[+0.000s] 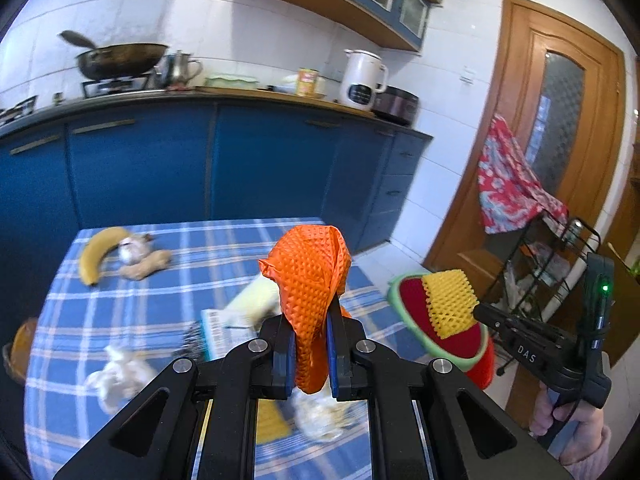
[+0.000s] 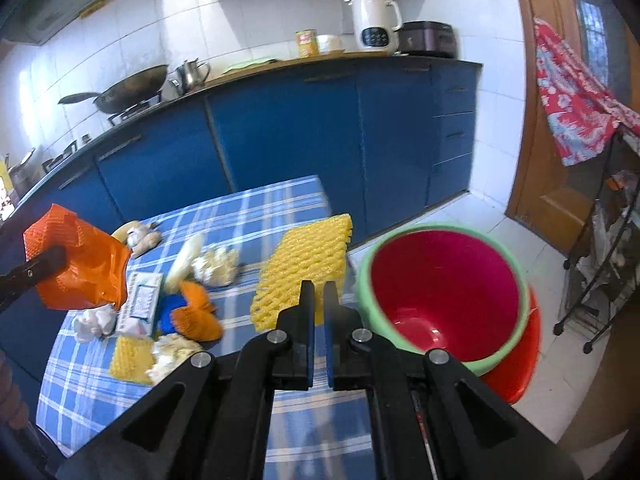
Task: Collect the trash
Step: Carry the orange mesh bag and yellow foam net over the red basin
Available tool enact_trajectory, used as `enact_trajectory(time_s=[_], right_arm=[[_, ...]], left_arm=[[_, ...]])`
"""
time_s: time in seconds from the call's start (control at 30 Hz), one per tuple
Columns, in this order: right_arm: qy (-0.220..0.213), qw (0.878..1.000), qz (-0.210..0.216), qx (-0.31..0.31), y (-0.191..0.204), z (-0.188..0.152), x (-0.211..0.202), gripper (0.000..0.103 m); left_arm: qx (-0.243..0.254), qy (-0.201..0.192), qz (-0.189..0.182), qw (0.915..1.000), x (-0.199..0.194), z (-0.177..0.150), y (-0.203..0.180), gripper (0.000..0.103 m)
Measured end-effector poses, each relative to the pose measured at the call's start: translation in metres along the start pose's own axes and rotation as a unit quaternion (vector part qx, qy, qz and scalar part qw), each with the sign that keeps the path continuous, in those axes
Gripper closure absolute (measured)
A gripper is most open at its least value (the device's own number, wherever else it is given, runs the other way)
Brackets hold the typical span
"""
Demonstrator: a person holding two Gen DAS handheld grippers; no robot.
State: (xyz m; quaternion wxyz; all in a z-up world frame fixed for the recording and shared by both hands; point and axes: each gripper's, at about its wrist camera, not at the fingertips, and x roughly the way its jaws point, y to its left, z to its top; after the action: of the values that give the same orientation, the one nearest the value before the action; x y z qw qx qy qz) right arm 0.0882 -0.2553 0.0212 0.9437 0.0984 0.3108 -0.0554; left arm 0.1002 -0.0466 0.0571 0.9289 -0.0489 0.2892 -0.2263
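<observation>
Carrying trash off the tabletop (image 2: pixel 248 208), we are pinching the orange foam net (image 1: pixel 312 292) in the left gripper (image 1: pixel 311 344) and the yellow foam net (image 2: pixel 304 268) in the right gripper (image 2: pixel 319 300), heading for the red bin (image 2: pixel 444 292) at right.

In the left wrist view the left gripper (image 1: pixel 312 344) and its arms hide the near tabletop (image 1: pixel 168 280), covering most of a crumpled white wad (image 1: pixel 320 416) and a yellow foam net (image 1: pixel 270 420). The paper scraps (image 1: pixel 120 372) beside them are motion-blurred. A brown object (image 1: pixel 18 350) at the left is cut off by the picture's edge. The wire rack's (image 2: pixel 608 272) contents in the right wrist view are too small to tell.
</observation>
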Motion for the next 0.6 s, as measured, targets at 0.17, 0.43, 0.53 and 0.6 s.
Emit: enact_trajectory(time_s=[0.17,0.43,0.53,0.6], right_arm=[[-0.003,1.000,-0.024,0.015,-0.035,0.003,-0.002,0.097],[0.010,0.997,-0.060,0.056,-0.097,-0.006,0.007,0.097],[0.017,0.995,-0.073,0.068,-0.118,-0.013,0.014,0.097],[0.022,0.994,-0.080,0.076,-0.129,-0.016,0.020,0.097]], left_arm=[[0.015,0.017,-0.025,0.9994,0.027,0.006,-0.032,0.091],[0.046,0.053,-0.061,0.9957,0.082,0.005,-0.090,0.091],[0.054,0.072,-0.072,0.9933,0.105,0.000,-0.108,0.091],[0.059,0.083,-0.078,0.9917,0.118,-0.003,-0.119,0.091]])
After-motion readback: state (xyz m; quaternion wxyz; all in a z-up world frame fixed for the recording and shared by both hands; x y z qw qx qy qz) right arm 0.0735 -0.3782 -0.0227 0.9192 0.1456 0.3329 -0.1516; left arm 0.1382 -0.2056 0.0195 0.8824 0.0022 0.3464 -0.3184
